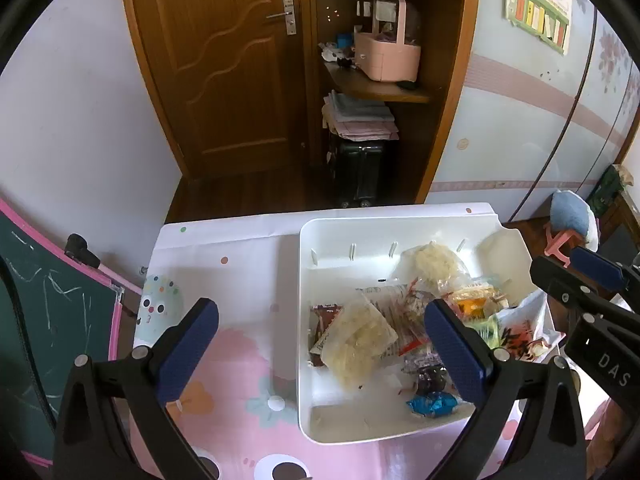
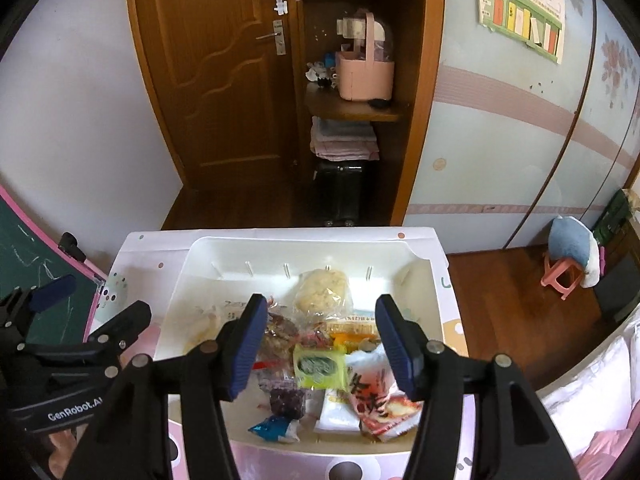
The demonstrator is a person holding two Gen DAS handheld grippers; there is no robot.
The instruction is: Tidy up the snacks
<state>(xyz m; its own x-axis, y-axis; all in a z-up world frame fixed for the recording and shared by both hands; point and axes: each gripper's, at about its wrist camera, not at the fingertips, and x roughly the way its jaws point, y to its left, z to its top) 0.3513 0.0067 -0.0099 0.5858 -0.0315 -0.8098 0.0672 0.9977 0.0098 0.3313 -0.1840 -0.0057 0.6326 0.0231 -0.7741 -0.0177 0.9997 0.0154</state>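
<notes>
Tabletop (image 1: 240, 360) lies bare at nine o'clock of the white tray (image 1: 306, 320); snacks (image 2: 320, 364) crowd its three-o'clock half. Both tools, left tool (image 1: 320, 344) and right tool (image 2: 320, 344), hang open, empty.

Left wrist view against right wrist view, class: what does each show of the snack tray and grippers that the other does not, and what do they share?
Only the left wrist view shows the left gripper head-on, jaws open and empty, with bare pink tablecloth left of the tray. Only the right wrist view shows the right gripper head-on, open over the snacks, plus a green packet in full. Both show the white tray, the blue-wrapped candy near its front edge, and the pale puffed-snack bag toward the back.
</notes>
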